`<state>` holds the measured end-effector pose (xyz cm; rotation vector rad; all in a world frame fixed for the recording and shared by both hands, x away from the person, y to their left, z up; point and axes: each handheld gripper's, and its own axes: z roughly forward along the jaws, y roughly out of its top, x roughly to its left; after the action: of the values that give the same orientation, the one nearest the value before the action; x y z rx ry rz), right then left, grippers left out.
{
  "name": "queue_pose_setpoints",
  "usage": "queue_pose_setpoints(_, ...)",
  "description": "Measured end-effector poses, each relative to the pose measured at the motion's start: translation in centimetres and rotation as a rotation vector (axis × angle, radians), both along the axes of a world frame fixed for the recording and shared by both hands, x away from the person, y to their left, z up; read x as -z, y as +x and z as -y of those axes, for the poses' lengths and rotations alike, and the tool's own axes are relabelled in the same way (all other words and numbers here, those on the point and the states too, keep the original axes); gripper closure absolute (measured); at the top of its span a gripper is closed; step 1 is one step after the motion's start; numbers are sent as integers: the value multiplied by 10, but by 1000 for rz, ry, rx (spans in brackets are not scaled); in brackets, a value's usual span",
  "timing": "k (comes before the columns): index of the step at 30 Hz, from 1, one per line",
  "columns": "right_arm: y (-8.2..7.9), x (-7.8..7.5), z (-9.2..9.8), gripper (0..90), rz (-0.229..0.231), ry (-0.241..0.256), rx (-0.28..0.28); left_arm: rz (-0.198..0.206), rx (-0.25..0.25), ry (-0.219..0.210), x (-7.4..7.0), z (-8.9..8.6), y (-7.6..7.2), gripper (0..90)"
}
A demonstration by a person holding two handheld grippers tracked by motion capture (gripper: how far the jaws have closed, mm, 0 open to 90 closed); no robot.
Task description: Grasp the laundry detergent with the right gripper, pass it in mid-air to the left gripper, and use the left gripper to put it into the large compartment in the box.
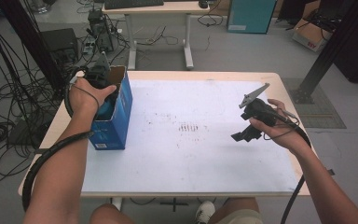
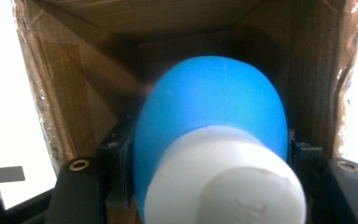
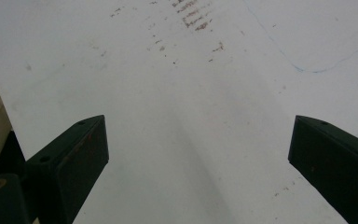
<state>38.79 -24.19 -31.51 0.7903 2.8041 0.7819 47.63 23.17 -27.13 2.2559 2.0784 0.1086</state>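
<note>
Blue cardboard box (image 1: 113,122) with plain brown inner walls stands open-topped at the table's left edge, and my left gripper (image 1: 99,77) reaches into it. Its jaws clamp a rounded blue plastic bottle (image 2: 212,114) with a white ribbed cap (image 2: 223,179). My right gripper (image 3: 198,154) hovers wide open over the white sheet (image 3: 177,93).

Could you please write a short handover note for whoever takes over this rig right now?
Left gripper: at the open top of the blue box, jaws shut on the blue bottle, which has a white cap. The bottle's body is inside the cardboard interior, cap end toward the gripper.
Right gripper: jaws open and holding nothing, held above the white sheet at the table's right side.
Box: upright at the table's left edge.
Done: the bottle is gripped and in the box mouth.
Left: I cannot tell whether it is going in or coming out; finish that move, probably steadying the box with the right gripper.
</note>
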Motion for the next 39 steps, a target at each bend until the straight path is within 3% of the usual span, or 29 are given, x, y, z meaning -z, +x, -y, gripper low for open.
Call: queue_pose_setpoints(39, 0, -5, 2, 48, 8, -16, -1, 6, 4, -2, 0, 0, -1, 362)
